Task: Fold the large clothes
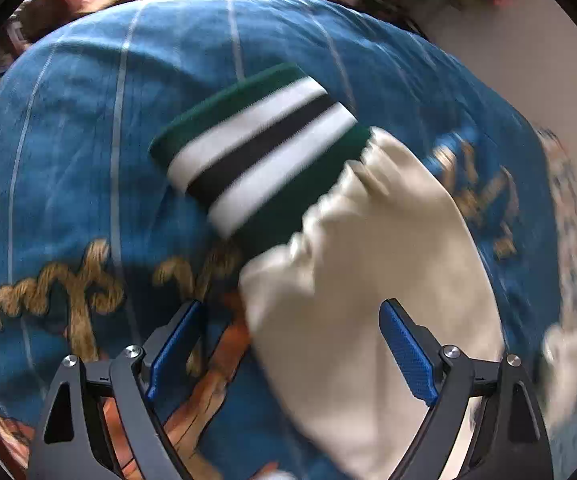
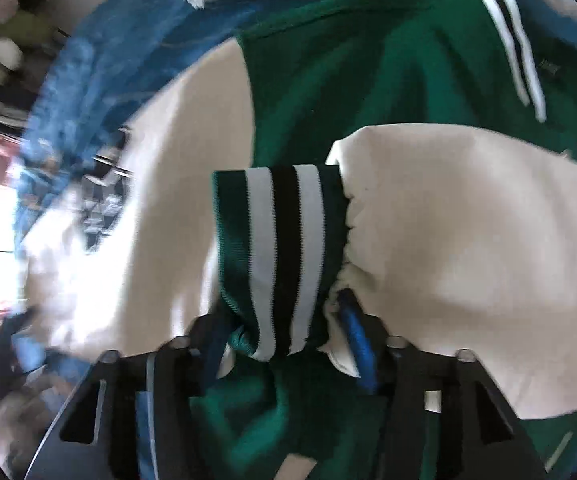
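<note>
The left gripper (image 1: 288, 348) is being held spread wide above a cream sleeve (image 1: 372, 300), whose striped cuff (image 1: 264, 152) is lying toward eleven o'clock on the blue bedspread (image 1: 88, 128), unpinched. The right gripper (image 2: 284, 344) is being closed on the other striped cuff (image 2: 276, 248), over the green jacket body (image 2: 368, 64). That bunched cuff is likely being held shallowly, so the fold could be undone by slipping.

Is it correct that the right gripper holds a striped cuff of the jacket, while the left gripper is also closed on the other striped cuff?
Not quite. The right wrist view does show the right gripper closed on a striped cuff. But in the left wrist view the left gripper is open: the other cuff and its cream sleeve lie free on the blue bedspread.
</note>
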Demonstrator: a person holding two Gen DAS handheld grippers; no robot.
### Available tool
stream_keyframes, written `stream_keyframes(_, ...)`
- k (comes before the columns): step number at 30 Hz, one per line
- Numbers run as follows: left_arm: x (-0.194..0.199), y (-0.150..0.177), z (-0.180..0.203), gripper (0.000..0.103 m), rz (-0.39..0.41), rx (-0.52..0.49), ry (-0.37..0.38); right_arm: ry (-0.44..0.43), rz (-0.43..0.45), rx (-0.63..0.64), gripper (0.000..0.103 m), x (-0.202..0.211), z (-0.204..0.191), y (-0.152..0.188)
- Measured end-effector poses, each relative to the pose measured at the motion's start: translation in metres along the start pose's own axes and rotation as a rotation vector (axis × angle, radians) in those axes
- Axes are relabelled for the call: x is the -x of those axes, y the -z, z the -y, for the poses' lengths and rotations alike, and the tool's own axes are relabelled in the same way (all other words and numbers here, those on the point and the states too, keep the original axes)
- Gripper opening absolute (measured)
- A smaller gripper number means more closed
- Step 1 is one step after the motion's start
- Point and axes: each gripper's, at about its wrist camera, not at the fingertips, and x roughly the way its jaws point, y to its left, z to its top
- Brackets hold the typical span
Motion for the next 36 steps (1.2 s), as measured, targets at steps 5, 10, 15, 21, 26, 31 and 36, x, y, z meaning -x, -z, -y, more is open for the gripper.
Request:
stream_keyframes(5, -0.009, -0.028, 0.042, 0.07, 0.105, -0.099, -0.127, -0.034, 0.002, -0.081, 0.078, 0.039, 0.06, 0.017)
stream_keyframes(10, 0.003, -0.042, 0.087, 0.017, 0.175, -0.251, -0.16, 0.264, 0.015, -0.104, 0.084, 0.049, 0.104, 0.043)
stream_keyframes(15, 0.073, -0.035, 0.135, 0.014, 0.352, -0.385, -0.114, 0.489, 0.057, -0.137, 0.089, 0.046, 0.122, 0.059)
stream_keyframes(21, 0.177, 0.018, 0.2, 0.014, 0.506, -0.598, -0.04, 0.51, 0.156, -0.12, 0.09, 0.058, 0.119, 0.052)
stream_keyframes(26, 0.232, 0.081, 0.237, 0.014, 0.549, -0.78, 0.072, 0.435, 0.185, -0.141, 0.09, 0.06, 0.114, 0.038)
stream_keyframes(31, 0.256, 0.183, 0.29, 0.014, 0.522, -1.03, 0.212, 0.345, 0.183, -0.243, 0.09, 0.073, 0.139, 0.042)
stream_keyframes(36, 0.255, 0.313, 0.33, 0.014, 0.308, -1.187, 0.394, 0.303, 0.152, -0.386, 0.09, 0.098, 0.218, 0.082)
